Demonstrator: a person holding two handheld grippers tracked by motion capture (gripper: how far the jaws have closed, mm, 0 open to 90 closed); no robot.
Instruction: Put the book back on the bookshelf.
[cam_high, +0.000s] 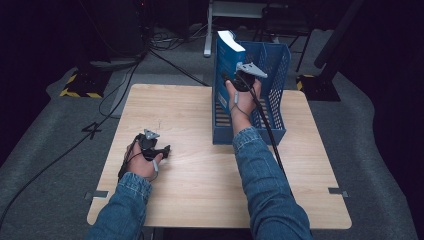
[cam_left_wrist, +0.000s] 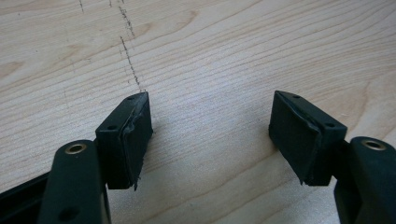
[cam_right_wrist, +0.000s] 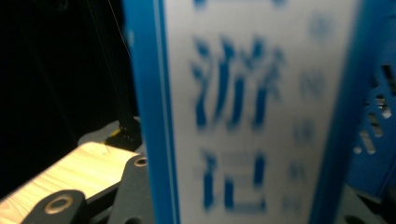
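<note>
1. The right hand-held gripper (cam_high: 239, 76) is clamped on a thick blue-and-white paperback book (cam_high: 227, 57). The book stands upright on end at the left wall of a blue slotted plastic file basket (cam_high: 276, 90).
2. In the right gripper view the book's white spine (cam_right_wrist: 252, 107), printed with blurred blue characters, sits between the black jaws. The pads are hidden behind the covers.
3. The basket stands on the far right part of the light wooden tabletop (cam_high: 200, 165). Its back end reaches the far edge of the tabletop, or near it. Its open front faces the person.
4. The book's top corner rises clear above the basket rim. Whether its lower edge rests on the basket floor I cannot tell.
5. The left hand-held gripper (cam_high: 152, 147) rests low on the near left part of the tabletop, well apart from the basket. Its jaws stand wide apart with bare wood grain between the pads (cam_left_wrist: 135, 140).
6. Open room: a broad bare stretch of tabletop lies between the two hands and in front of the basket. A strip is free right of the basket up to the tabletop's right edge.
7. A dark cable (cam_high: 270, 135) trails from the right gripper over the basket front and along the denim sleeve (cam_high: 265, 185).
</note>
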